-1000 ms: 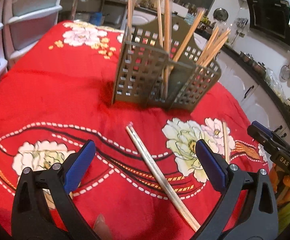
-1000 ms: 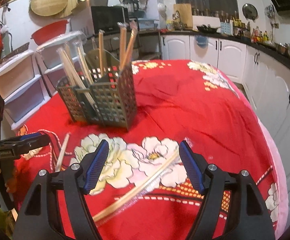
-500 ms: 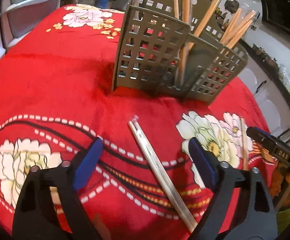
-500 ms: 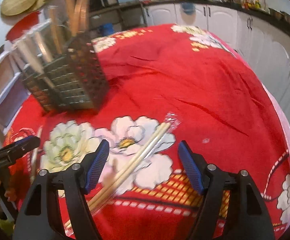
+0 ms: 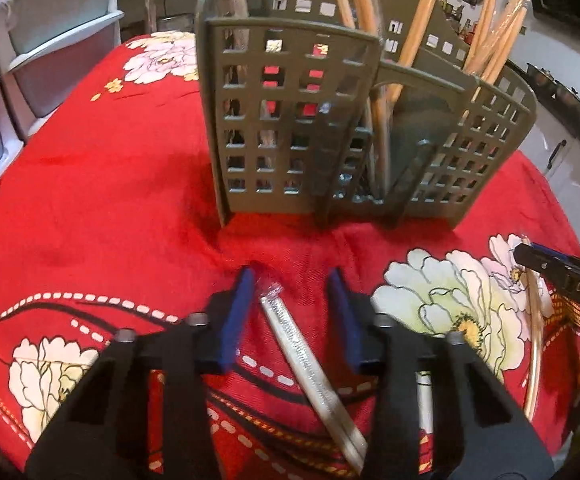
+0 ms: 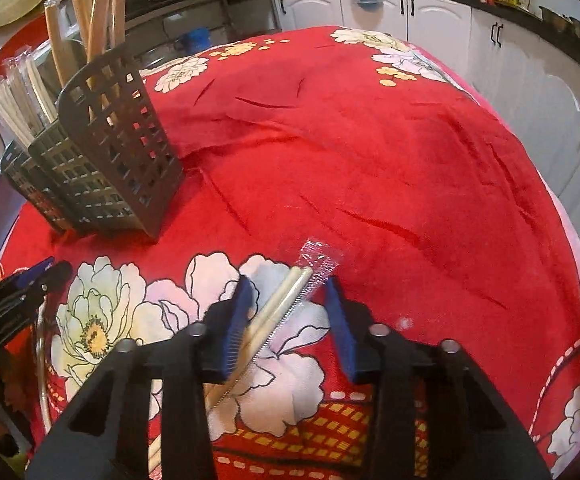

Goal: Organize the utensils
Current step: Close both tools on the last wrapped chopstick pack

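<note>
Both claws are down over the red cloth (image 6: 369,152) on the desk, each straddling its own wrapped pair of chopsticks.

Left claw (image 5: 291,312): jaws have just been closing, now narrow but not together. The silvery wrapped chopsticks (image 5: 309,368) lie slantwise between the pads with a gap on both sides, so I judge nothing is gripped yet.

Right claw (image 6: 290,316): jaws also just closing. The pale wrapped chopsticks (image 6: 278,312) lie between them, touching or nearly touching the left pad, clear of the right one. Not clamped.

To do this well I should square each claw across its pair before the pads meet; the slant invites a skewed, slipping pick.

The grey holder (image 5: 329,128) stands just beyond the left claw, already crowded with upright sticks. The cloth right of the right claw is open. The two claws sit near each other, so I would lift one first.
</note>
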Demonstrator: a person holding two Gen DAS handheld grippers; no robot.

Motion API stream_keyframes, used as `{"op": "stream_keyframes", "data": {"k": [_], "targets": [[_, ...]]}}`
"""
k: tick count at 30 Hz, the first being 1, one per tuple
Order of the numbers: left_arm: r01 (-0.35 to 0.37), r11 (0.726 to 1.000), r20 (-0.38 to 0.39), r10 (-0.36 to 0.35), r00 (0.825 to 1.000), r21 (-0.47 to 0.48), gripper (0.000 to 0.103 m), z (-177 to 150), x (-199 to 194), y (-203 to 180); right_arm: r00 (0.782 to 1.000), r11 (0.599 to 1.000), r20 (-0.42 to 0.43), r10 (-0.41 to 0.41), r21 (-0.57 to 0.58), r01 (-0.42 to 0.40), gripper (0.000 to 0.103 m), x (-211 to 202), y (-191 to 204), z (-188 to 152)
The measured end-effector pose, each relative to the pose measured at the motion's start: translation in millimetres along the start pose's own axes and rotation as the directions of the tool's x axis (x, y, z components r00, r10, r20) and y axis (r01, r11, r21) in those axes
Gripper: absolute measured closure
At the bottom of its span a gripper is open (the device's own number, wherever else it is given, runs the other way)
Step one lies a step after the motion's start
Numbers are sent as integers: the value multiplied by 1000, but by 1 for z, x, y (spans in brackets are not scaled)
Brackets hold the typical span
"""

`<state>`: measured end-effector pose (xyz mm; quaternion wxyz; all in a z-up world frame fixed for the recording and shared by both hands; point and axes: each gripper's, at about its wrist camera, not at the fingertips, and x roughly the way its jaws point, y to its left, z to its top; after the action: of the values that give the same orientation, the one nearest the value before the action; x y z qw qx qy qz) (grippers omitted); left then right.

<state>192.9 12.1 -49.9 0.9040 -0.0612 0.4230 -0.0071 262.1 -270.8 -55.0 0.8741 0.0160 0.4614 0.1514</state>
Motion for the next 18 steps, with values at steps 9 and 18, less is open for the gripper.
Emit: {"op": "stream_keyframes", "data": {"k": [9,18], "targets": [[135,989,11,-134,991,-57,100,4,-14,2,994,994,0,113,10,-113,94,-6,-6,5],[219,975,118,-213,970,-44,101,19,-64,1,976,979,95,198,-59,-193,97,-55,22,8]]}}
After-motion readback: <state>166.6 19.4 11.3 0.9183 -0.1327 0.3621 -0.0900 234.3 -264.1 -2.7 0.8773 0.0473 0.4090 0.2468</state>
